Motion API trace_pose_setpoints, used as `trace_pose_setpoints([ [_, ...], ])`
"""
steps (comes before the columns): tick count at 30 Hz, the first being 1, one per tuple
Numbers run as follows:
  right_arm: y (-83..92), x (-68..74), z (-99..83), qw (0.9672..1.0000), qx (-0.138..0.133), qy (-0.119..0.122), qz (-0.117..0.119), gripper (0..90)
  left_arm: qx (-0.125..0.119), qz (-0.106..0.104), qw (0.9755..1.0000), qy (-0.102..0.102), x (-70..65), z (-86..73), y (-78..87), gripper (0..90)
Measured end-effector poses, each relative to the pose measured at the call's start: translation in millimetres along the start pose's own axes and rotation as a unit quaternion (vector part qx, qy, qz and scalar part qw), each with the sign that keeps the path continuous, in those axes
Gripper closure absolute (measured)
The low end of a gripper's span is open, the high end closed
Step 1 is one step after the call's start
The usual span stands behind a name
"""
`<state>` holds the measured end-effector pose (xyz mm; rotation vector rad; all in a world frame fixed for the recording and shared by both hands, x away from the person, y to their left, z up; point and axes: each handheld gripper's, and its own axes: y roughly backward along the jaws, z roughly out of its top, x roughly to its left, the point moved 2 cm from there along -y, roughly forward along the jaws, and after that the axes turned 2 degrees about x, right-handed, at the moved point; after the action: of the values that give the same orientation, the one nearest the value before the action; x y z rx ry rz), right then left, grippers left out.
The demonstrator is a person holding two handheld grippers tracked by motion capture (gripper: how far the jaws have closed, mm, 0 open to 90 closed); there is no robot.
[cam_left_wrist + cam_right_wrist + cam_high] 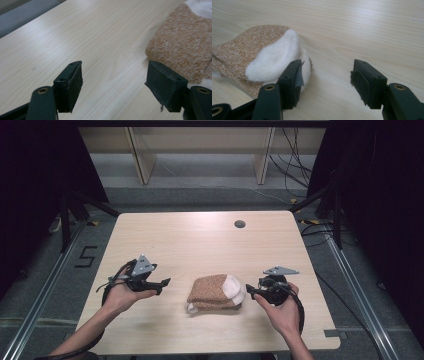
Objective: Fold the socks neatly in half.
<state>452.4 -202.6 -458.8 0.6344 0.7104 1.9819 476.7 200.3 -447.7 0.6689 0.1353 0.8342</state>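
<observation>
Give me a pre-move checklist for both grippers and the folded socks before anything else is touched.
1. Left gripper jaws open, nothing between them: ok.
2. Right gripper jaws open, nothing pinched: ok.
3. Folded socks lying on the table, free of both grippers: ok.
4. White toe end facing the right gripper, close beside one jaw; contact: cannot tell.
5. Fold neat, edges aligned: cannot tell, a white bit sticks out at the lower left corner.
6. Cables clear of the socks: ok.
</observation>
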Motion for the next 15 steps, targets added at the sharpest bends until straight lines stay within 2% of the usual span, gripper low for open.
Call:
trace_pose_setpoints([
  [3,0.4,-1.5,-5.4,0.9999,-0.005,-0.014,0.000,41.3,-0.005,0.007,0.9998,0.019,7.6,-10.2,4.8,27.8],
  [4,1.6,-4.8,-6.5,1.0000,-0.001,-0.001,-0.003,41.1,-0.013,0.008,0.9996,0.025,9.5,-13.7,5.1,27.7],
  [5,2.7,-5.7,-8.2,1.0000,0.000,-0.002,-0.008,41.0,-0.017,0.014,0.9993,0.032,10.0,-17.1,6.2,27.5],
  [6,2.5,-8.2,-9.7,1.0000,0.000,0.006,-0.006,40.9,-0.019,0.014,0.9993,0.030,11.6,-21.1,6.8,27.4],
  [7,3.1,-8.1,-11.9,0.9999,0.000,-0.006,-0.010,40.9,-0.021,0.014,0.9991,0.035,12.1,-25.3,7.3,27.2],
  [8,2.8,-9.6,-13.8,1.0000,-0.002,-0.001,-0.009,40.9,-0.029,0.013,0.9985,0.045,11.7,-29.3,6.9,27.0],
  [10,4.0,-13.5,-17.9,0.9998,0.000,0.004,-0.017,40.7,-0.034,0.017,0.9982,0.047,12.8,-37.7,7.0,26.9],
  [11,4.2,-12.0,-20.8,0.9998,0.002,-0.017,-0.014,40.8,-0.037,0.016,0.9978,0.053,12.6,-42.2,6.6,26.8],
  [12,3.9,-16.0,-23.0,0.9998,-0.001,-0.007,-0.017,40.8,-0.036,0.019,0.9977,0.054,12.5,-46.4,6.5,26.7],
  [13,4.1,-16.5,-25.8,0.9998,-0.002,-0.011,-0.016,40.7,-0.034,0.017,0.9977,0.057,12.5,-50.6,5.8,26.5],
  [14,3.9,-19.7,-29.0,0.9998,-0.002,0.002,-0.021,40.8,-0.034,0.015,0.9971,0.066,12.0,-54.4,5.0,26.0],
  [15,4.6,-19.6,-31.2,0.9998,-0.002,-0.005,-0.020,40.7,-0.030,0.019,0.9970,0.068,12.1,-57.1,5.1,25.8],
])
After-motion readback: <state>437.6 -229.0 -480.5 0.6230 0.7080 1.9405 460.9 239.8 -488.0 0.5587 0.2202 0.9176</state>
